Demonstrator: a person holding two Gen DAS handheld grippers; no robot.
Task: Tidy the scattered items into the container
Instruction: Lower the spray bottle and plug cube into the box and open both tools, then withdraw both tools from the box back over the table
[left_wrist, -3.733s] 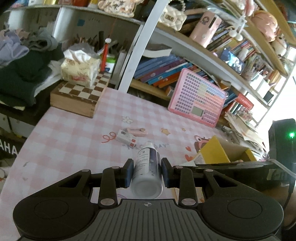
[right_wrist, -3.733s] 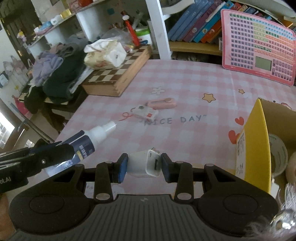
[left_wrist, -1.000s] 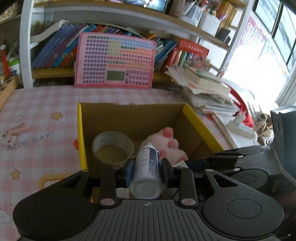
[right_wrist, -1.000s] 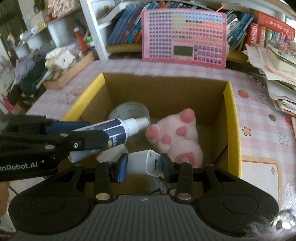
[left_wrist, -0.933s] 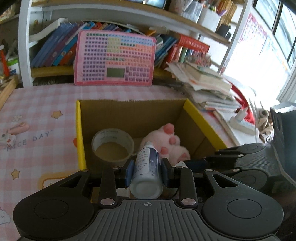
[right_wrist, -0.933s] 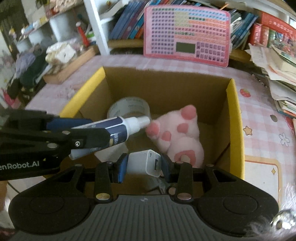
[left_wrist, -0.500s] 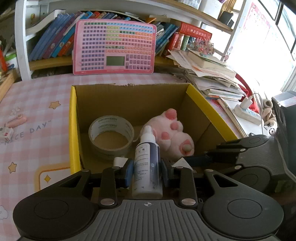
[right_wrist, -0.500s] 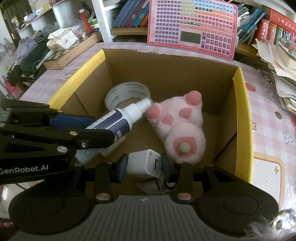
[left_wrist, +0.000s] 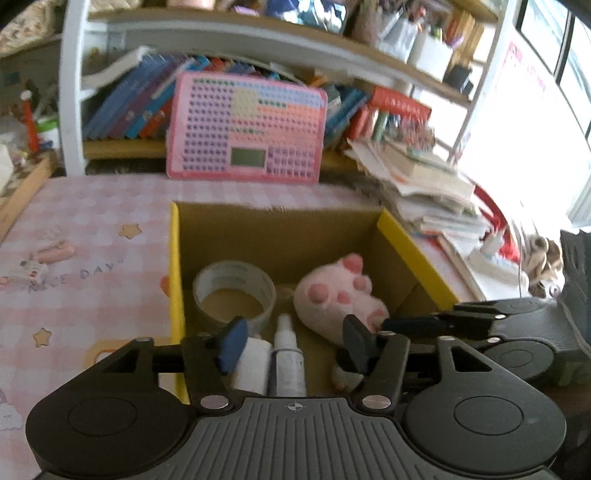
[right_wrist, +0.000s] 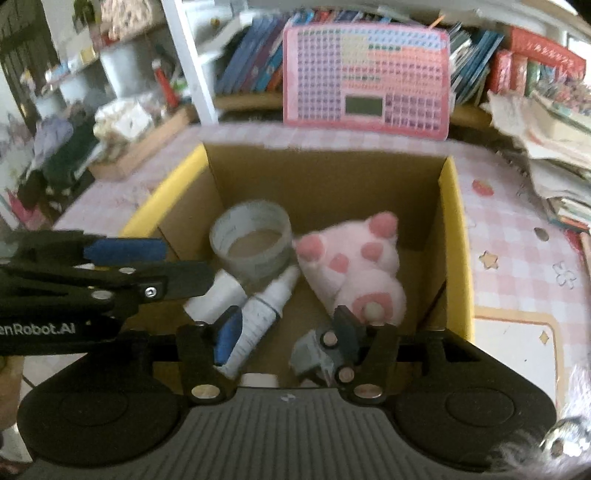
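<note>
Cardboard box (right_wrist: 452, 206) with yellow flaps: stands on pink checked tabletop (left_wrist: 92, 206), open side up. Inside, on floor of box: spray bottle (left_wrist: 288, 363) lying flat, nozzle toward roll of tape (left_wrist: 233, 291); white cylinder (left_wrist: 252, 363) just beside bottle; pink plush paw (right_wrist: 354, 266) to right of tape; small grey crumpled item (right_wrist: 310, 356) near front wall. White charger (right_wrist: 258, 380): only a sliver visible at lower edge of right view, below right tongs.

Left tongs (left_wrist: 293, 341): just opened, pads apart, clear of bottle lying below and between them. Right tongs (right_wrist: 286, 328): just opened, pads apart, gripping nothing.

Outside box, on tabletop to left: pink clip (left_wrist: 55, 252) and small white item (left_wrist: 31, 269). Behind box: pink keyboard toy (left_wrist: 246, 127) leaning against bookshelf (left_wrist: 221, 40).
</note>
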